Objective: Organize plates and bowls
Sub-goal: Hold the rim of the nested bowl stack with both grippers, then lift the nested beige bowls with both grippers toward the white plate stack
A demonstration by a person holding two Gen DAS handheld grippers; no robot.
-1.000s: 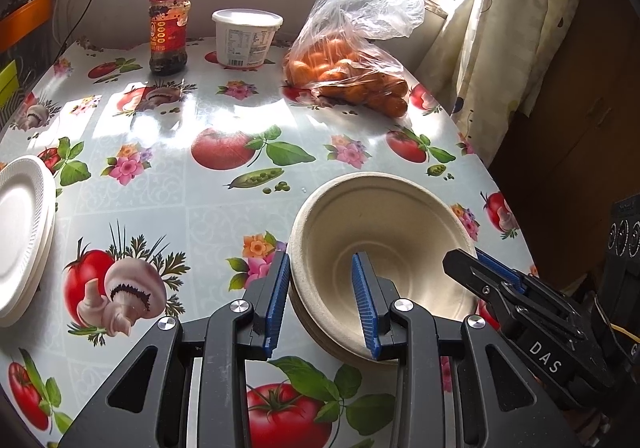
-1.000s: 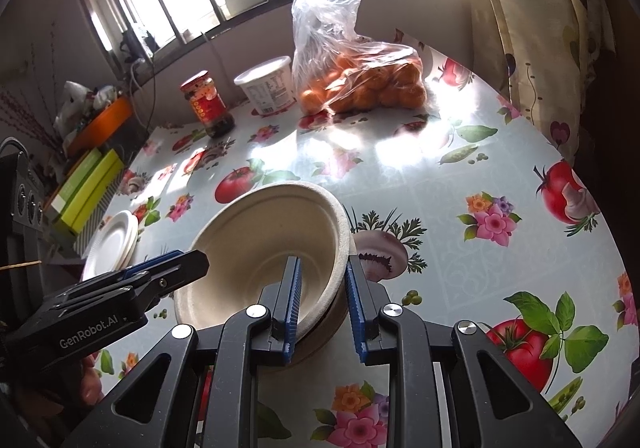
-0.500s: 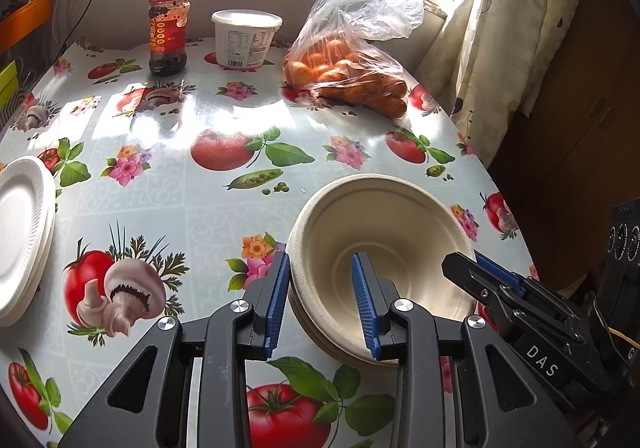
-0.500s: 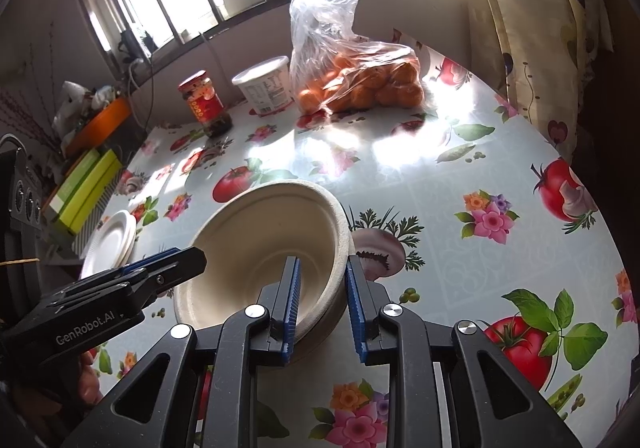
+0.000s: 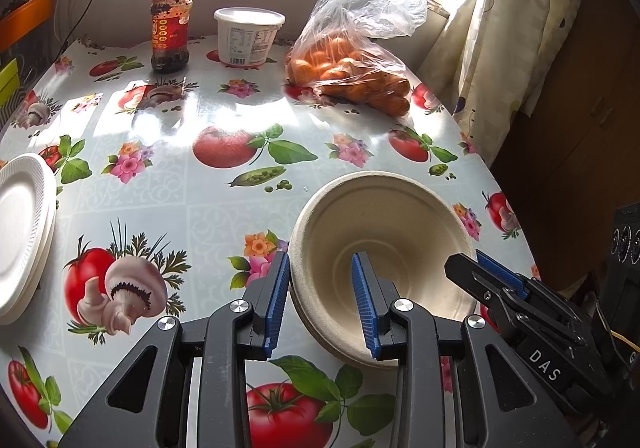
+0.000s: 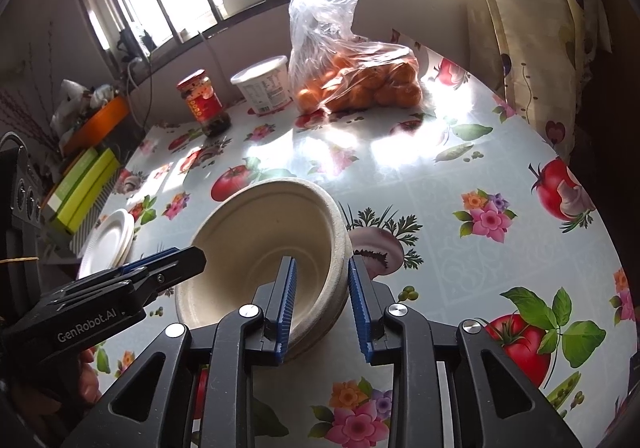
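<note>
A stack of beige paper bowls [image 5: 384, 224] sits near the table's right edge; it also shows in the right wrist view [image 6: 264, 232]. My left gripper [image 5: 322, 304] straddles the stack's near-left rim, one blue pad outside and one inside, with gaps on both sides. My right gripper [image 6: 322, 308] straddles the opposite rim the same way, jaws apart. Each gripper shows in the other's view, the right gripper [image 5: 492, 280] and the left gripper [image 6: 160, 268]. A stack of white plates [image 5: 20, 232] lies at the table's left edge, also in the right wrist view [image 6: 108, 240].
At the table's far side stand a red-labelled jar [image 5: 170, 31], a white tub [image 5: 248, 37] and a plastic bag of oranges [image 5: 352, 59]. A curtain [image 5: 520, 27] hangs beyond the right edge. Green boxes [image 6: 80, 187] lie past the left edge.
Both grippers have stayed around the bowl rim; the right gripper's jaws have opened slightly wider. The bowls have barely moved.
</note>
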